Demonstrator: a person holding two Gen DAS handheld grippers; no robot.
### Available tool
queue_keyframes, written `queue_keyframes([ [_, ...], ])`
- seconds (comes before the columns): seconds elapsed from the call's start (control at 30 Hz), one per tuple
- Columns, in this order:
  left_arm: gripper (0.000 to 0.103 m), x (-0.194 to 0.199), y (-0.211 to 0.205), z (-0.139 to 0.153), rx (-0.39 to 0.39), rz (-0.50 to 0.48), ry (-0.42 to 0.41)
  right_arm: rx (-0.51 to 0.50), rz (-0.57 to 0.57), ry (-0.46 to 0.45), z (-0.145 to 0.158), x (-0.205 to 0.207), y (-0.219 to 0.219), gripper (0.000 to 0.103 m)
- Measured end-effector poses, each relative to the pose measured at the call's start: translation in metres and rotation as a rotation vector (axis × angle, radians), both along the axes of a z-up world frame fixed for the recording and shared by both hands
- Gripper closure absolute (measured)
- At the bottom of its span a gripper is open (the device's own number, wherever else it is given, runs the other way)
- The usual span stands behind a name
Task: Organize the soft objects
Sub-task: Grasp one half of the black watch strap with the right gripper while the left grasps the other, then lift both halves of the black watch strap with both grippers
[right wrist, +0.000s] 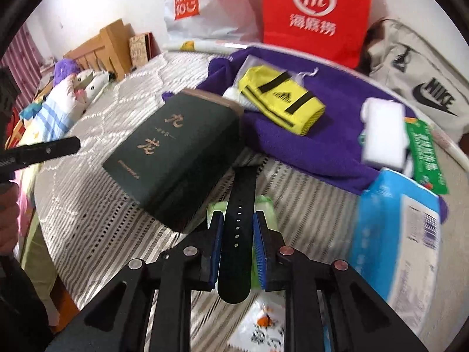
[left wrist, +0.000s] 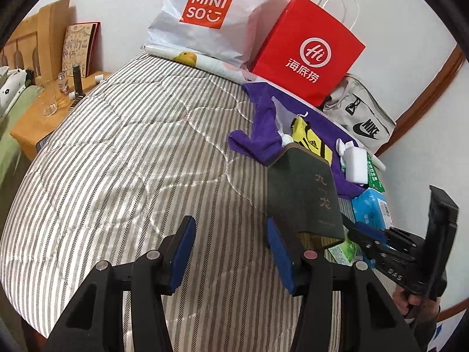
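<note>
My right gripper [right wrist: 238, 217] is shut on a black watch strap [right wrist: 239, 202] with a row of small holes. The strap runs forward under a dark green box [right wrist: 176, 152] with gold characters, which lies tilted on the striped bedding [right wrist: 96, 205]. Behind it a purple towel [right wrist: 331, 129] carries a yellow and black pouch [right wrist: 281, 102] and a white block [right wrist: 384, 132]. My left gripper [left wrist: 230, 223] stands open over bare bedding [left wrist: 132, 161], nothing between its fingers. Its right finger [left wrist: 278, 252] is close to the green box [left wrist: 304, 193]. The right gripper [left wrist: 366, 231] shows beside that box.
A red paper bag [left wrist: 307, 50], a white Miniso bag [left wrist: 205, 14] and a grey Nike bag [left wrist: 360, 117] lean on the far wall. A blue tissue pack [right wrist: 395, 234] and a green packet [right wrist: 425, 155] lie at the right. A wooden nightstand [left wrist: 38, 123] with bottles stands left.
</note>
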State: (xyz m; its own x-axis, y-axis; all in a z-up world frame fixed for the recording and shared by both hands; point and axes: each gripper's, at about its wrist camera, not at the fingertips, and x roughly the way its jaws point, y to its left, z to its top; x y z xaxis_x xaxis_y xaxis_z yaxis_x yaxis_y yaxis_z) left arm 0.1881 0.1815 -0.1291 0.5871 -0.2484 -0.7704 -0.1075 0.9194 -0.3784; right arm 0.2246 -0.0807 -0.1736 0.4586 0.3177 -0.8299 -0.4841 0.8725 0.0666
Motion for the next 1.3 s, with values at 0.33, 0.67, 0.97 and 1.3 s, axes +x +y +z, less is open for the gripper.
queue_keyframes([
  [0.33, 0.055, -0.015, -0.056, -0.008, 0.042, -0.123, 0.013, 0.065, -0.036, -0.055, 0.028, -0.066, -0.052, 0.083],
  [0.67, 0.055, -0.024, -0.136, -0.030, 0.152, -0.308, -0.046, 0.101, -0.068, -0.050, 0.010, -0.130, -0.105, 0.083],
  [0.97, 0.068, -0.019, -0.174, -0.051, 0.343, -0.351, -0.033, 0.102, -0.141, -0.010, -0.031, -0.135, -0.146, 0.083],
  [1.3, 0.078, -0.043, -0.145, -0.047, 0.321, -0.360, 0.012, 0.096, -0.134, -0.004, -0.049, -0.120, -0.145, 0.080],
])
